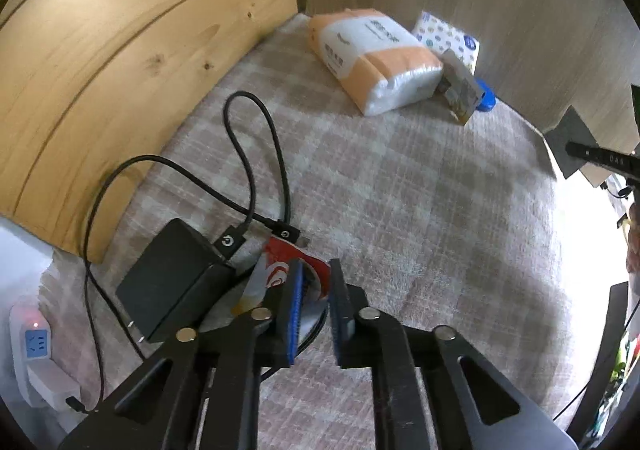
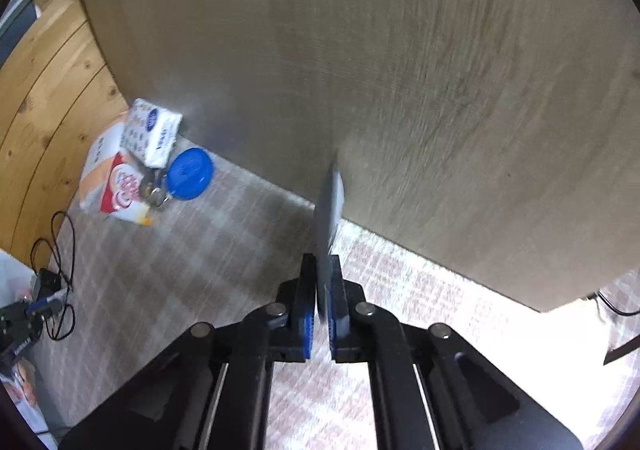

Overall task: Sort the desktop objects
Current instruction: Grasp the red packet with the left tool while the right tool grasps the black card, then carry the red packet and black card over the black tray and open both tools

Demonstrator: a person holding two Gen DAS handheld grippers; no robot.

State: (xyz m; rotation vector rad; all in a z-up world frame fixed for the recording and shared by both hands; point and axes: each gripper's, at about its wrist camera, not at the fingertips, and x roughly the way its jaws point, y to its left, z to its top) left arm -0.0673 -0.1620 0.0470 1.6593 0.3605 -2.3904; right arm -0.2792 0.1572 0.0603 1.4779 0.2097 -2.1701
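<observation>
Left claw (image 1: 314,282) beside black adapter (image 1: 172,278), cable (image 1: 256,154).

Pink-and-white checked cloth (image 1: 400,210), orange-and-white tissue pack (image 1: 372,58), blue round lid (image 2: 190,173), black charger (image 1: 172,282).

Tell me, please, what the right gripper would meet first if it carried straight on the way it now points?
Probably the checked cloth, just before the grey wood panel. The right gripper holds a thin dark card edge-on, which would touch first; depth is unclear.

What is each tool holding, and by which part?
Right tool: shut on a thin grey card, gripped at its near end. Left tool: pinching the edge of a red-and-white packet.
</observation>
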